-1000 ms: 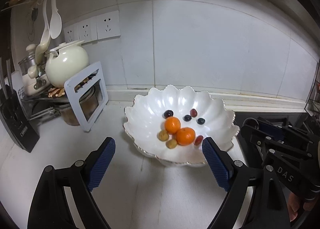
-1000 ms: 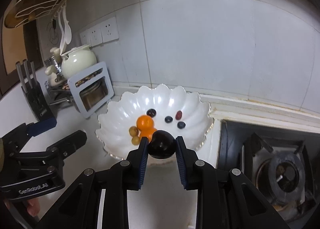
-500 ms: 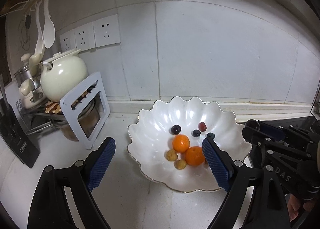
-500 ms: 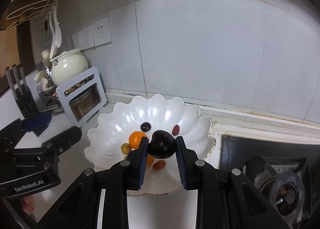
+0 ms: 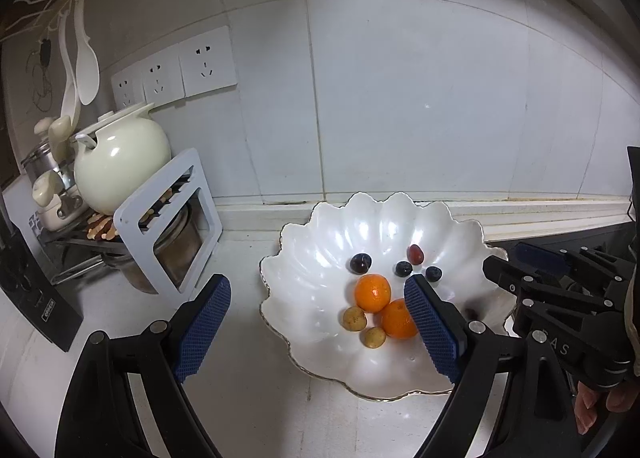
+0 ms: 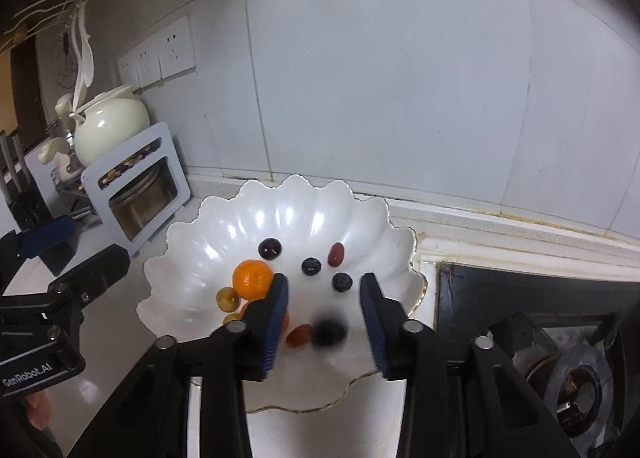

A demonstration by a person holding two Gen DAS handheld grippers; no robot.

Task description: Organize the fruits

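Nearest in the right wrist view, the right claw (image 6: 324, 312) is opening its jaws over the near part of the white scalloped bowl (image 6: 208, 218). A dark round fruit (image 6: 329, 332), blurred, sits below and between the blue pads, touching neither; it looks to be dropping free into the bowl, just beside a small red fruit (image 6: 299, 335). The left claw (image 5: 316, 332) stands wide and holds nothing; it hangs over the near left rim of the bowl, one pad above the white surface (image 5: 248, 398), the other in front of the fruit.

Further into the bowl lie two oranges (image 5: 373, 293) touching one another, with two small tan fruits (image 5: 354, 318) by them. Behind these sit a dark cherry-like fruit (image 5: 361, 263), two blueberries (image 5: 404, 268) and a reddish grape (image 5: 416, 253), each a little apart from the next.

Judging by look, the berries and grape are light, soft-skinned and prone to roll on the glossy glaze, so each wants a gentle pinch across its widest middle. The oranges are firmer and heavier, and would take a wider grip at the equator. The bowl looks thin and brittle at its gilt rim; knocking it risks chipping.

Beyond the bowl, to the left, a cream pot (image 5: 120, 162) stands on a rack (image 5: 168, 226) against the tiled wall (image 5: 400, 98).
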